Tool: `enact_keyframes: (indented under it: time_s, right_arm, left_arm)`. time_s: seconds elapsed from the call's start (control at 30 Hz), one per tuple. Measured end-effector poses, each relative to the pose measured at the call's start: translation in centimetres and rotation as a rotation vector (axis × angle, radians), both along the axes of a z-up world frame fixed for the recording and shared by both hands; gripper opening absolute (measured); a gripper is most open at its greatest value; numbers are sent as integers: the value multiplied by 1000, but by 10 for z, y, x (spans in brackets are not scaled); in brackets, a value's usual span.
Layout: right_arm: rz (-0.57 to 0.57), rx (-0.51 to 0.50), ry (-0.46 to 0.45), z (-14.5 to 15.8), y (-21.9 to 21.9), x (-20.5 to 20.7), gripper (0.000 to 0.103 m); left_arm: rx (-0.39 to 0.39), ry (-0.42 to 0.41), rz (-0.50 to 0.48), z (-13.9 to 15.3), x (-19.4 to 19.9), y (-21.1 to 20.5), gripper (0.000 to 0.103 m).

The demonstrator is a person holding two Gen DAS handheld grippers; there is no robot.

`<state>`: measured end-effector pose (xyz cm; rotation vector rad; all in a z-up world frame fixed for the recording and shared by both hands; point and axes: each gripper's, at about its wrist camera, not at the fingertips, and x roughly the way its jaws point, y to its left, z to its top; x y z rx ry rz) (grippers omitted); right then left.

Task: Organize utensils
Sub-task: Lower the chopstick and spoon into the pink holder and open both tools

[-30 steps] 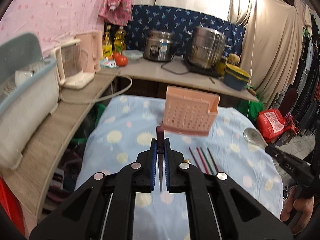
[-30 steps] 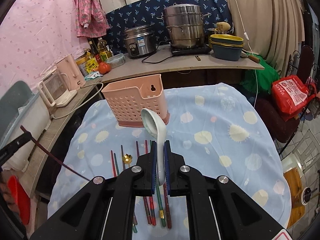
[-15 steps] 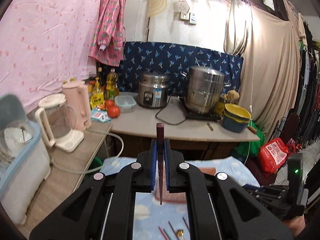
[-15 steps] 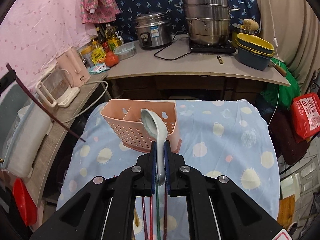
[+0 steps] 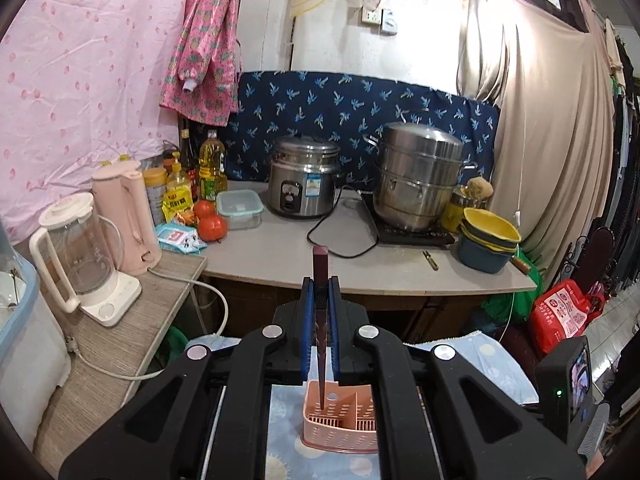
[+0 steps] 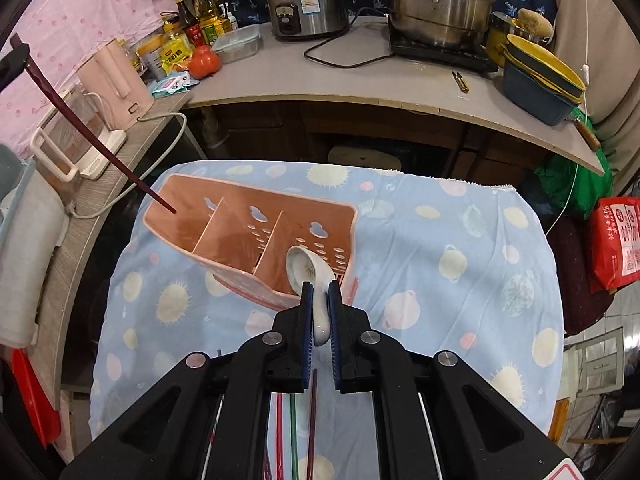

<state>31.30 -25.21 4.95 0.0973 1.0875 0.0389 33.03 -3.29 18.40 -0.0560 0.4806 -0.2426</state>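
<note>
A pink utensil holder [image 6: 224,240] with three compartments stands on the blue-clothed table [image 6: 440,248]. My left gripper [image 5: 321,284] is shut on a dark red chopstick [image 5: 320,320]. Its thin tip hangs over the holder [image 5: 340,428], at the left compartment. In the right wrist view that chopstick [image 6: 100,144] slants down into the left compartment's mouth. My right gripper [image 6: 320,292] is shut on the handle of a white ceramic spoon [image 6: 308,276]. The spoon's bowl sits over the right compartment. Several chopsticks [image 6: 296,428] lie on the cloth beneath the right gripper.
A curved counter [image 5: 360,256] behind the table carries a rice cooker [image 5: 304,184], a steel steamer pot [image 5: 420,176], stacked bowls [image 5: 488,244], bottles and tomatoes. A side shelf at the left holds a glass kettle [image 5: 80,256] and a pink jug [image 5: 124,216]. A red bag [image 5: 564,312] lies at the right.
Both grippers have moved forward to the pink holder. The chopstick's tip now hangs over the left compartment, and the spoon's bowl has come over the right compartment.
</note>
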Motion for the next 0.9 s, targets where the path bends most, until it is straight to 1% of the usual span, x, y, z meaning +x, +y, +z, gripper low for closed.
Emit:
enact_keyframes:
  time_s: [0.1, 0.17, 0.23, 0.27, 0.3, 0.37, 0.5, 0.63, 0.7, 0.9]
  right_arm:
    - [-8, 8, -2, -6, 1, 7, 7]
    - [-14, 15, -20, -7, 2, 9, 7]
    - [-28, 1, -46, -4, 3, 11, 14]
    - [-36, -13, -59, -2, 4, 10, 23]
    - [-40, -21, -77, 0, 4, 9, 32]
    - [-47, -29, -99, 4, 6, 6, 33]
    - [-51, -15, -120, 9, 6, -4, 34]
    - [-55, 9, -133, 10, 6, -20, 34]
    - [-60, 13, -139, 9, 7, -31, 34]
    - [-70, 33, -139, 0, 11, -75, 35]
  left_arm:
    - [2, 38, -1, -19, 10, -1, 7]
    - [6, 55, -8, -29, 12, -2, 8]
    - [18, 67, 1, -39, 12, -2, 12]
    - [25, 75, 3, -43, 12, -3, 23]
    - [28, 79, 11, -46, 11, -3, 38]
    - [34, 75, 37, -51, 8, -1, 51]
    - [32, 96, 42, -59, 5, 5, 52]
    - [40, 109, 54, -66, -7, 13, 52]
    - [44, 113, 56, -72, -17, 17, 52]
    - [66, 162, 74, -95, -52, 30, 52]
